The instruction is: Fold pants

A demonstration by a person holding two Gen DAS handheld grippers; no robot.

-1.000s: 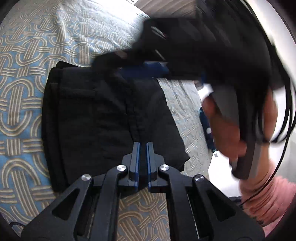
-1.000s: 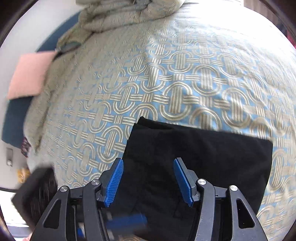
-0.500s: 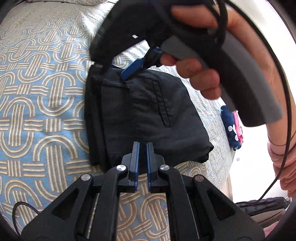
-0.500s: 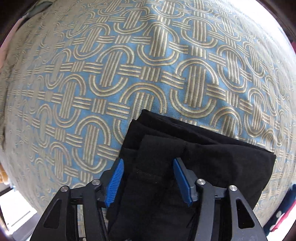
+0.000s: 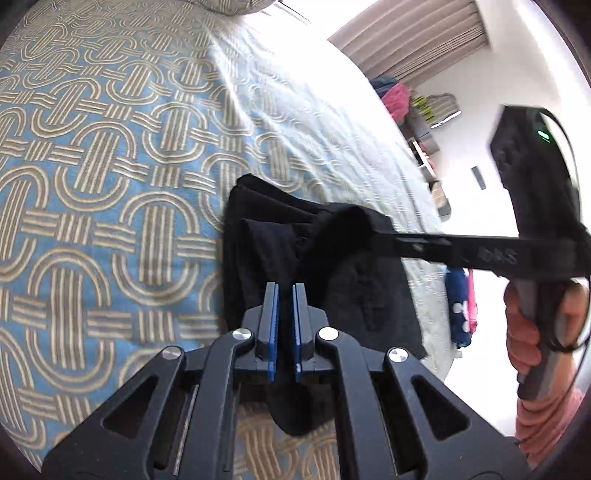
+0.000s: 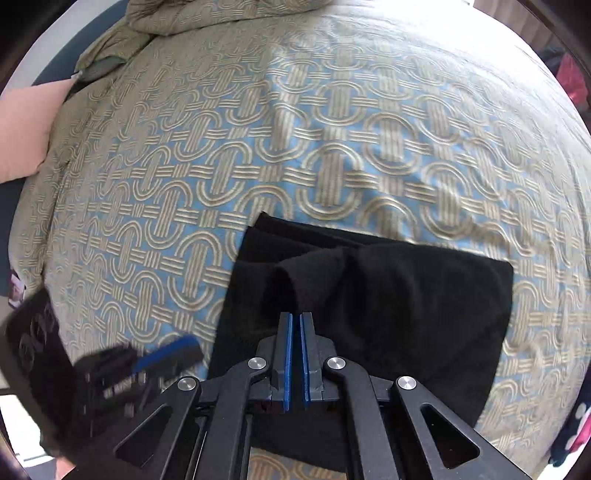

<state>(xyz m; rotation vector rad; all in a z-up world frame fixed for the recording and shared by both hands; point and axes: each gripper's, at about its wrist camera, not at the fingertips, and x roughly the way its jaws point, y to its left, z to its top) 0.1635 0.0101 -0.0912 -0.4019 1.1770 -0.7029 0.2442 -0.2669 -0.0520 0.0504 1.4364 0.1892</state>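
Bedspread (image 6: 332, 147): blue ground with tan interlocked loops, covering the whole bed; it carries everything below.

Pink pillow (image 6: 22, 129): far left edge in the right wrist view, off the working area.

Rumpled blanket (image 6: 207, 14): heaped at the far end of the bed, well apart from the garment.

Left gripper (image 5: 284, 291): blue-lined fingers drawn together with only a thin slit between them. Dark cloth lies under and behind the tips; no fold is seen pinched in the slit, so it appears to hold nothing. It hangs over the near left part of the garment.

Pants (image 6: 388, 295): black, already folded into a compact, roughly rectangular stack of several layers, lying near the near edge of the bed. Layered edges show at the far left corner. The top layer is pulled up into a peaked ridge rather than lying flat.

Right gripper (image 6: 295, 317): its jaws have just been closing and now stand together, with a raised pinch of the top layer of black cloth between the tips. In the left wrist view it reaches in from the right, a hand (image 5: 535, 325) on its handle.

Clothes and shelves (image 5: 417, 107): far right, beyond the bed.

Progress, as judged: the main folds look done. What is left is probably one more fold or a tidy of the top layer, then letting go.
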